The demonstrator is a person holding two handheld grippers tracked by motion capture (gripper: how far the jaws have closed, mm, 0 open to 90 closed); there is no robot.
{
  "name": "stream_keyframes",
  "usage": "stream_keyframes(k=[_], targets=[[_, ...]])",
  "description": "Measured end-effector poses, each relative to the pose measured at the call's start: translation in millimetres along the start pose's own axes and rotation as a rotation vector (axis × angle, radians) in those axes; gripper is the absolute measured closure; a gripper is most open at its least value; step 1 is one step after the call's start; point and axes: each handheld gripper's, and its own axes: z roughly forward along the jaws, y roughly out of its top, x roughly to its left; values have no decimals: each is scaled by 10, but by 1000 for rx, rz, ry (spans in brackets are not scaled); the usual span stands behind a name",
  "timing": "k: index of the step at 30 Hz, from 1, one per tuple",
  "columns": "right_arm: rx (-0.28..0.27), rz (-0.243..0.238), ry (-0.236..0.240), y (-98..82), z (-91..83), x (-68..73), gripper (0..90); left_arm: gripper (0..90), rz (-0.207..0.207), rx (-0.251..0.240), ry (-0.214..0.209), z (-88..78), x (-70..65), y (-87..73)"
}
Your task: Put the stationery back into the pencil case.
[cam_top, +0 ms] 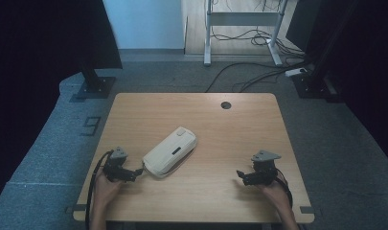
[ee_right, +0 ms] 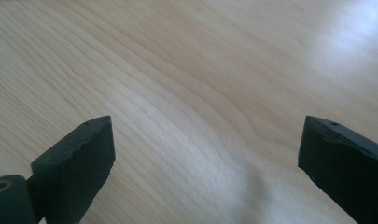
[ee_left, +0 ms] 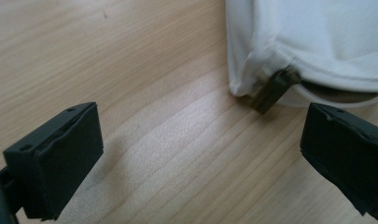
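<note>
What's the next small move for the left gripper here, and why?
Probably ease the left gripper forward and close on the dark zipper pull at the near corner of the white pouch. Its jaws stand wide open, with the pull just ahead and untouched. The right gripper sits open over bare table, well away.

The wooden tabletop (cam_top: 196, 196) has a small round hole (cam_top: 225, 105) near its far edge. Past the tabletop, black cables (cam_top: 249, 76) lie on the grey floor (cam_top: 167, 72).
</note>
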Motion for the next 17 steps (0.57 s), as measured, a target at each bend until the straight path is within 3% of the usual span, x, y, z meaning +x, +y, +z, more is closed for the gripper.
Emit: stream_keyframes(k=[4,8,17], targets=[[19,21,-5,-128,20,-26,40,0,13,11,28,67,-14,-28],[46,34,6,-239,60,-48,35,0,5,12,31,70,-17,-25],[52,31,15,-271,35,-62,41,0,-35,11,69,58,-71,-41]])
